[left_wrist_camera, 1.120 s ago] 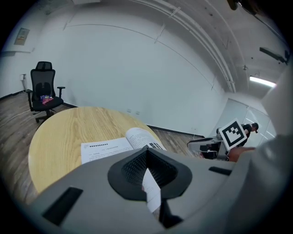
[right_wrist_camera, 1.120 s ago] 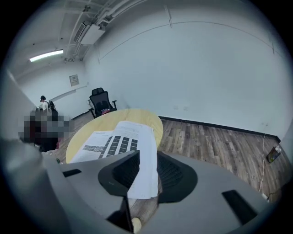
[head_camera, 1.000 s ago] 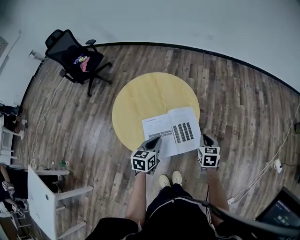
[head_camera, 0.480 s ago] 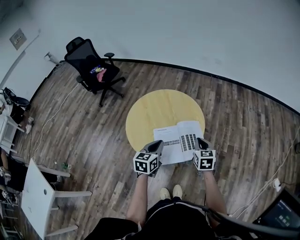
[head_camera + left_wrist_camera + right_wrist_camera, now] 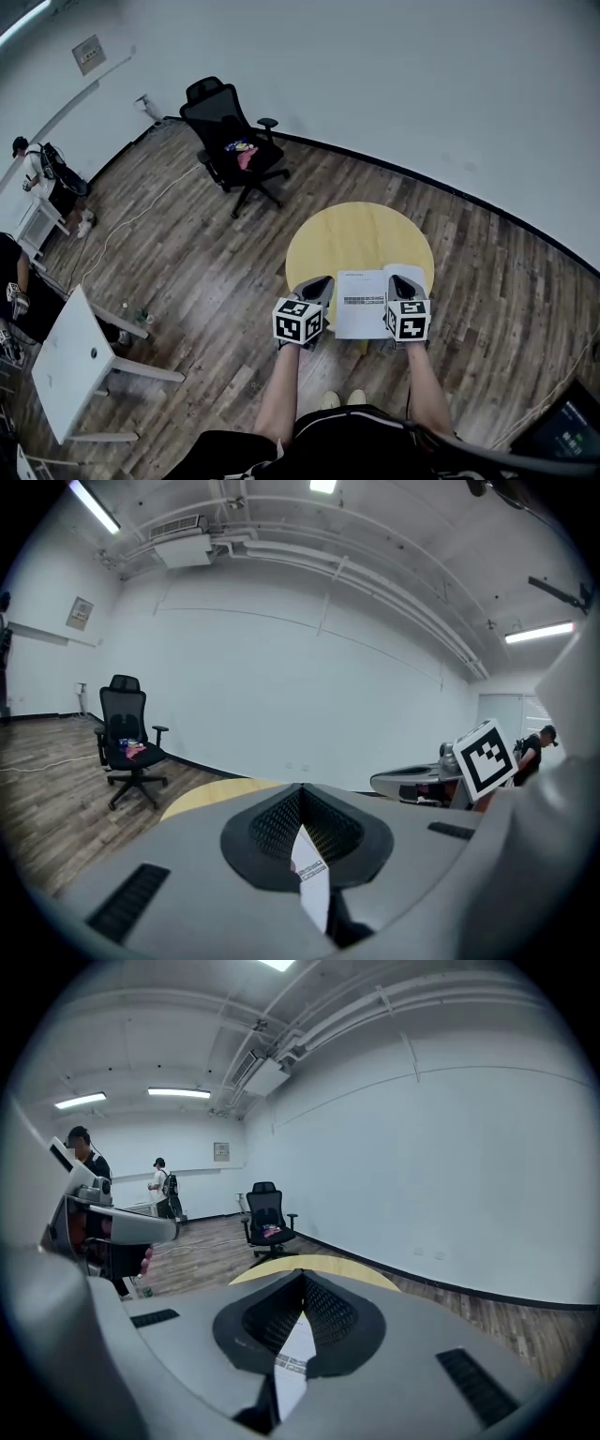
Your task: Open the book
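Lower centre, left gripper (image 5: 318, 282) and right gripper (image 5: 399, 280) each clamp an edge of the white printed book (image 5: 362, 304); best spread evenly, no tearing.

The person stands with both arms stretched forward, the left forearm (image 5: 281, 394) and the right forearm (image 5: 424, 392) bare and roughly parallel, a gripper in each hand. The left gripper (image 5: 317, 284) and the right gripper (image 5: 401, 282) are level with each other and well apart. Both point away from the body and tilt slightly downward. Each gripper's jaws are closed together, the black ribbed pads (image 5: 272, 829) pinching a thin printed page edge of the book (image 5: 364, 302), the left on its left side, the right on its right.
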A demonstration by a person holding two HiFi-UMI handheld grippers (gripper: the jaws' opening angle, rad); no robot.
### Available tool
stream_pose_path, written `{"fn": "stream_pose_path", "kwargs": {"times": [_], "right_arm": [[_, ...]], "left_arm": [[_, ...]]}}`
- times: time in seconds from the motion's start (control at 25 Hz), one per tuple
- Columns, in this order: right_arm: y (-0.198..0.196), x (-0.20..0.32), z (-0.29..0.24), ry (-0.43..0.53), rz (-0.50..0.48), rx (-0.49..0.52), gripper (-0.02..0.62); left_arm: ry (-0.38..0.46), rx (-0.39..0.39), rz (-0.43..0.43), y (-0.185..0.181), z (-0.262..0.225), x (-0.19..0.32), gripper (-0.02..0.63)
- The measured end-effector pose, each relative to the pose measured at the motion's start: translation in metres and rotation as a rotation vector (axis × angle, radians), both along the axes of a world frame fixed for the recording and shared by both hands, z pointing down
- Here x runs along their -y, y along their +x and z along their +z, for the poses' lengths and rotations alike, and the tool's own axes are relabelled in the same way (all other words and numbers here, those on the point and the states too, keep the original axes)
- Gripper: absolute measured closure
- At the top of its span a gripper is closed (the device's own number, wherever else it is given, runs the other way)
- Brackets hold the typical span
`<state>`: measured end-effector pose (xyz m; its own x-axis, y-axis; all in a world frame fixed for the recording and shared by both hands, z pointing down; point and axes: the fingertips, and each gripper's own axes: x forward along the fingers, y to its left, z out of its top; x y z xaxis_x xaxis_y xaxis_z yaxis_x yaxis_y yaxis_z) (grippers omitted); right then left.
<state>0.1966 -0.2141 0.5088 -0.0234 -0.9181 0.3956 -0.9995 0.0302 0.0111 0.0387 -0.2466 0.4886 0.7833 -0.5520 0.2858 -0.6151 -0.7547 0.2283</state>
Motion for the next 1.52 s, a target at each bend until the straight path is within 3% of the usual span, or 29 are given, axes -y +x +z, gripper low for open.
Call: {"fn": "stream_pose_path", "kwargs": {"times": [0.4, 1.52], "right_arm": [[-0.048, 0.033, -0.054, 0.094, -0.094, -0.018, 0.589], [-0.041, 0.030, -0.048, 0.068, -0.107, -0.010, 0.589]], "left_arm": [[0.095, -0.035, -0.081, -0.046, -0.050, 0.018, 0.607], [0.101, -0.030, -0.050, -0.025, -0.053, 0.022, 0.607]]}}
